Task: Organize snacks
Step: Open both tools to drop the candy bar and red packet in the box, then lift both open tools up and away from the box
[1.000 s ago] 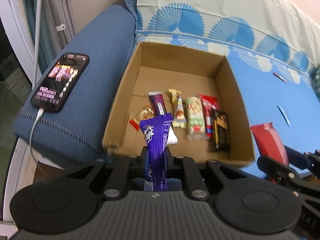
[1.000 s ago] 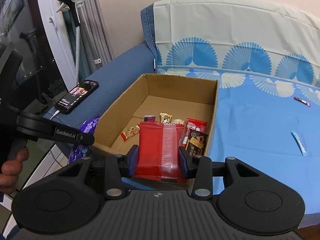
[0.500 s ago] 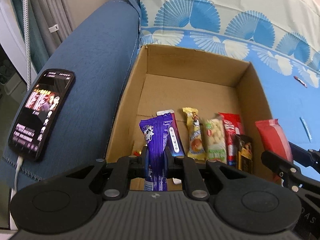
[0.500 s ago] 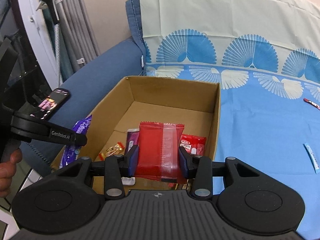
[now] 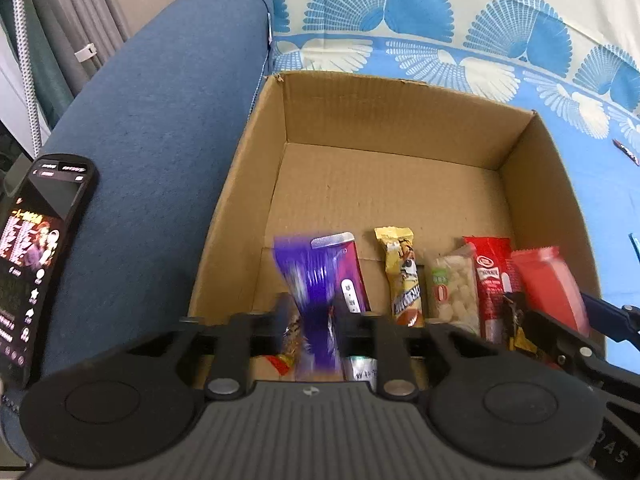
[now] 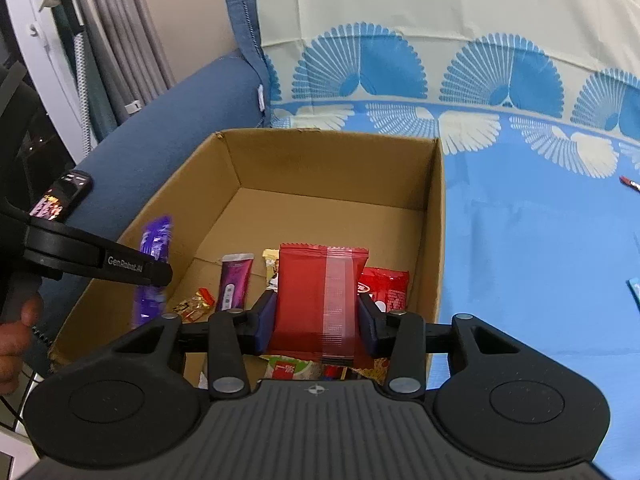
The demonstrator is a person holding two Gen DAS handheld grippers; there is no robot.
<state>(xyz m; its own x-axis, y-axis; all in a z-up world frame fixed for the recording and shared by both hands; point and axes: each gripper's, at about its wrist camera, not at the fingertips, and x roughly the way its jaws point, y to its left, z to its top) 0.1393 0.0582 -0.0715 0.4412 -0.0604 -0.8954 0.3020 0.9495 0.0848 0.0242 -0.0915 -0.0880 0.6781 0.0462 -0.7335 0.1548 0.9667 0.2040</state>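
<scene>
An open cardboard box (image 5: 392,120) (image 6: 436,216) sits on the sofa with a row of snack bars (image 5: 402,280) along its near side. My left gripper (image 5: 310,312) is over the box's near left part; its fingers stand apart and the purple snack packet (image 5: 308,280) between them is motion-blurred, so its hold is unclear. The packet also shows in the right wrist view (image 6: 154,264). My right gripper (image 6: 318,316) is shut on a red snack packet (image 6: 320,296) and holds it over the box's near right part.
A lit phone (image 5: 36,256) lies on the blue sofa armrest (image 5: 160,120) left of the box. Small wrappers (image 6: 630,184) lie on the blue patterned sofa cover (image 6: 540,240) to the right. A hand (image 6: 16,344) holds the left gripper's handle.
Both grippers have moved forward over the box with their packets. The left fingers have spread wider and the purple packet is now blurred and tilting.
</scene>
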